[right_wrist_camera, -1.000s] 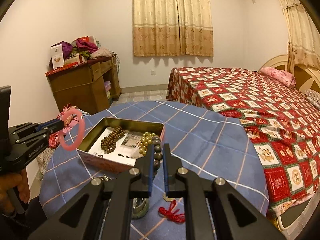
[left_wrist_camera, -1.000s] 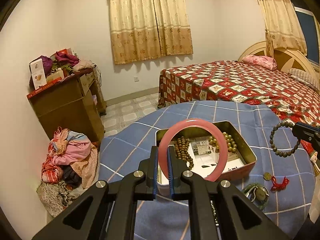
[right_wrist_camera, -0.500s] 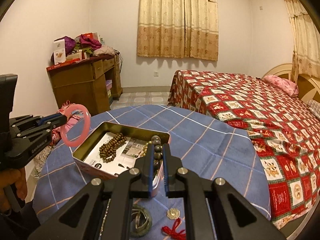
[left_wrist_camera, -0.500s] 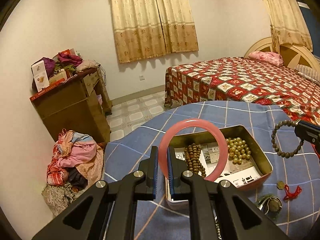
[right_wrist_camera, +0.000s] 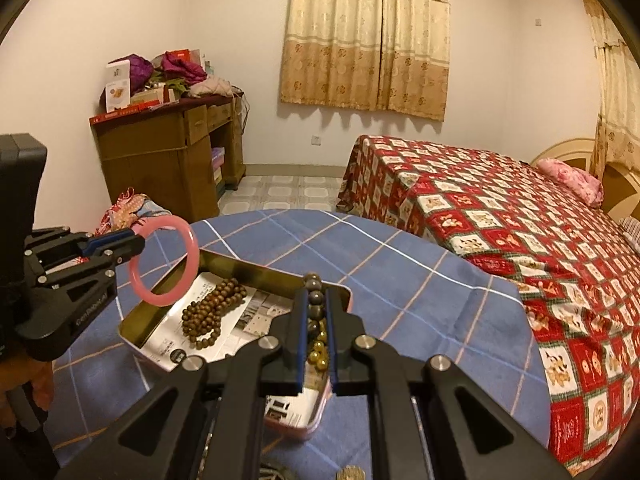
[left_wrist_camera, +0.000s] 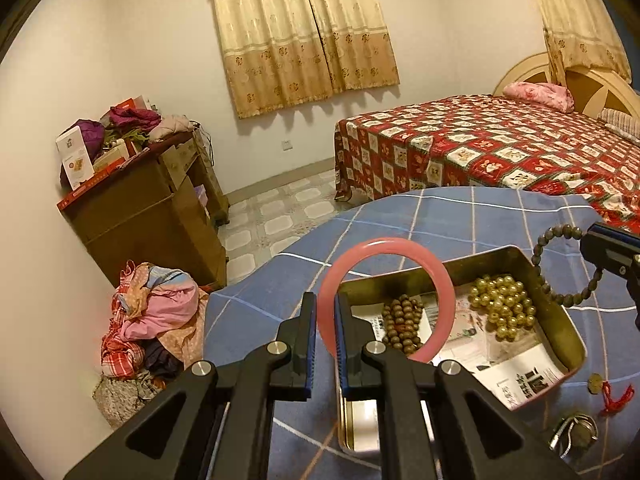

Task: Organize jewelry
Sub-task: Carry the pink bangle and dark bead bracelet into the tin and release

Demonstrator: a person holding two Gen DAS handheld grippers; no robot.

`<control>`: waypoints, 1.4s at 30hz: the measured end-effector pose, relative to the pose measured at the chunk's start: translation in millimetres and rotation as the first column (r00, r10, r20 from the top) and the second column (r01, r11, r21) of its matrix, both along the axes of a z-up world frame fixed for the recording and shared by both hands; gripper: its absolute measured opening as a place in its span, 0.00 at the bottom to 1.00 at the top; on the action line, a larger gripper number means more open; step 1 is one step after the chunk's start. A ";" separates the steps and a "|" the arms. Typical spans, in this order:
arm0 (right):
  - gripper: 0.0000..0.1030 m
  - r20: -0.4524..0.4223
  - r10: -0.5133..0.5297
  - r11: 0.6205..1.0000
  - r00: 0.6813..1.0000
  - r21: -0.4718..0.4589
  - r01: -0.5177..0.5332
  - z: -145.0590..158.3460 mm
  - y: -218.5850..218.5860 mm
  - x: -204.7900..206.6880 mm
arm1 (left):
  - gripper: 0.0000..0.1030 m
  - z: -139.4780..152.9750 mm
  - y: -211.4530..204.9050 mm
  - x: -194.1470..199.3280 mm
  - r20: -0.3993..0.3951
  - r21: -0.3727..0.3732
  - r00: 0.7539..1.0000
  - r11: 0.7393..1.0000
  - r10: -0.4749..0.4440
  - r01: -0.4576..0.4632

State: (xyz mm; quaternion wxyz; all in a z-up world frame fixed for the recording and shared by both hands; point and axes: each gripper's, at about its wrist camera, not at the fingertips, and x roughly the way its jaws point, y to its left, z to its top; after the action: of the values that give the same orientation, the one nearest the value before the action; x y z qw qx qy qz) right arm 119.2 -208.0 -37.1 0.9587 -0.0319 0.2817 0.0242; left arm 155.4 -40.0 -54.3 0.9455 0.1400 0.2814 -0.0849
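My left gripper [left_wrist_camera: 326,312] is shut on a pink bangle [left_wrist_camera: 400,246], held upright above the near left end of an open metal tin [left_wrist_camera: 560,320]. The tin holds a brown bead bracelet [left_wrist_camera: 400,320] and a heap of gold beads [left_wrist_camera: 502,306] on printed paper. My right gripper [right_wrist_camera: 316,300] is shut on a dark bead bracelet [right_wrist_camera: 314,292], held above the tin's right side [right_wrist_camera: 256,274]. In the left wrist view that bracelet [left_wrist_camera: 548,280] hangs at the right. In the right wrist view the bangle [right_wrist_camera: 192,256] shows at the left.
The tin sits on a round table with a blue checked cloth [left_wrist_camera: 440,212]. A coin with a red tassel [left_wrist_camera: 608,394] and a metal trinket [left_wrist_camera: 576,432] lie near the tin. A bed [left_wrist_camera: 500,148], a wooden desk [left_wrist_camera: 140,208] and a clothes pile [left_wrist_camera: 148,320] stand beyond.
Both grippers have risen and drawn back with their bracelets still held. The tin now sits lower and further right in the left view.
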 end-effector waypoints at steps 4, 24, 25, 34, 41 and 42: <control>0.10 -0.005 0.002 1.000 1.000 -0.004 -0.002 -4.0 4.4 6.6 | 0.08 -3.4 -0.1 9.3 -0.008 0.006 1.000 1.000 0.008 -0.008; 0.10 -0.079 0.010 0.998 0.997 -0.057 -0.015 -28.8 18.2 32.8 | 0.08 -24.8 -3.5 30.9 -0.061 0.048 0.998 0.999 0.013 -0.010; 0.10 -0.084 0.012 0.998 0.996 -0.060 -0.017 -30.6 18.4 33.5 | 0.08 -25.8 -4.8 31.5 -0.063 0.049 0.998 0.999 0.012 -0.009; 0.11 -0.108 0.007 0.997 0.994 -0.077 -0.015 -38.5 20.3 37.3 | 0.08 -33.2 -8.2 31.7 -0.068 0.058 0.998 0.998 0.005 -0.001; 0.11 -0.118 -0.010 0.997 0.993 -0.077 0.000 -42.2 18.3 38.4 | 0.08 -29.1 -12.0 25.0 -0.044 0.075 0.999 0.997 -0.019 0.022; 0.11 -0.115 -0.014 0.997 0.993 -0.077 0.005 -42.6 17.8 37.8 | 0.09 -27.7 -11.9 23.5 -0.037 0.073 0.999 0.997 -0.020 0.023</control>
State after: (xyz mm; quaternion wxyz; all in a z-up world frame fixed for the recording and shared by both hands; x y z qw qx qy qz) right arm 157.0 -190.3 -79.7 0.9390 -0.0660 0.3374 0.0108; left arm 178.9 -52.0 -82.1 0.9335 0.1760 0.2999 -0.0874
